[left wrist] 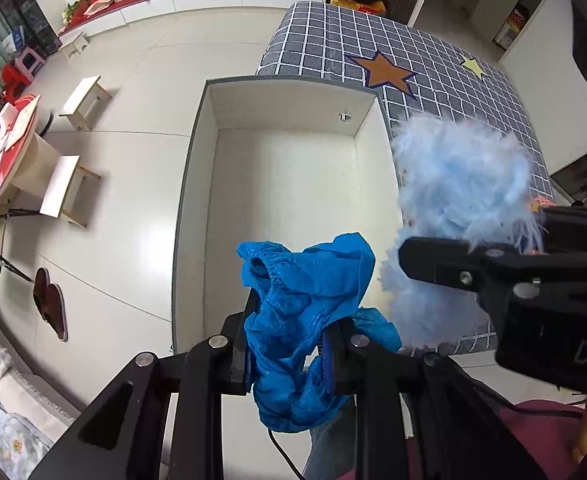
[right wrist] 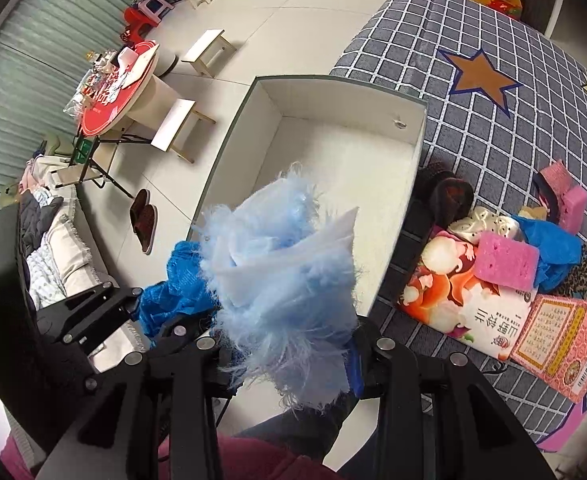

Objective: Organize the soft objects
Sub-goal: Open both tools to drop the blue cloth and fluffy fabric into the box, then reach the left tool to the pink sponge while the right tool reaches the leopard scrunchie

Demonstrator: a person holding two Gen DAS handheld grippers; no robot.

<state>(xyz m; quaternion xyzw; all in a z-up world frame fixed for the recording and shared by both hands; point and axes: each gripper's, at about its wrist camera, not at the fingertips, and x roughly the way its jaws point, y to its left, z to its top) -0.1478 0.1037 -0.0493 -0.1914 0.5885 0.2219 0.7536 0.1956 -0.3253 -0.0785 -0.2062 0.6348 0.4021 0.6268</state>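
Note:
My left gripper [left wrist: 289,336] is shut on a crumpled bright blue cloth [left wrist: 305,312], held above the near end of an open white box [left wrist: 285,184]. The cloth also shows in the right wrist view [right wrist: 173,292]. My right gripper [right wrist: 289,360] is shut on a fluffy light blue fabric piece [right wrist: 289,276], held beside the box's near right edge; it shows in the left wrist view [left wrist: 461,184], with the right gripper [left wrist: 473,264] at the right. The box [right wrist: 333,152] has nothing inside.
A grey checked mat with stars [right wrist: 493,92] lies right of the box. On it are pink sponges [right wrist: 505,260], a blue cloth [right wrist: 553,252], a tissue pack [right wrist: 453,304], a pink carton [right wrist: 561,344] and a dark slipper [right wrist: 449,196]. Stools [left wrist: 81,100], a red table [right wrist: 121,88] and slippers [left wrist: 49,304] stand left.

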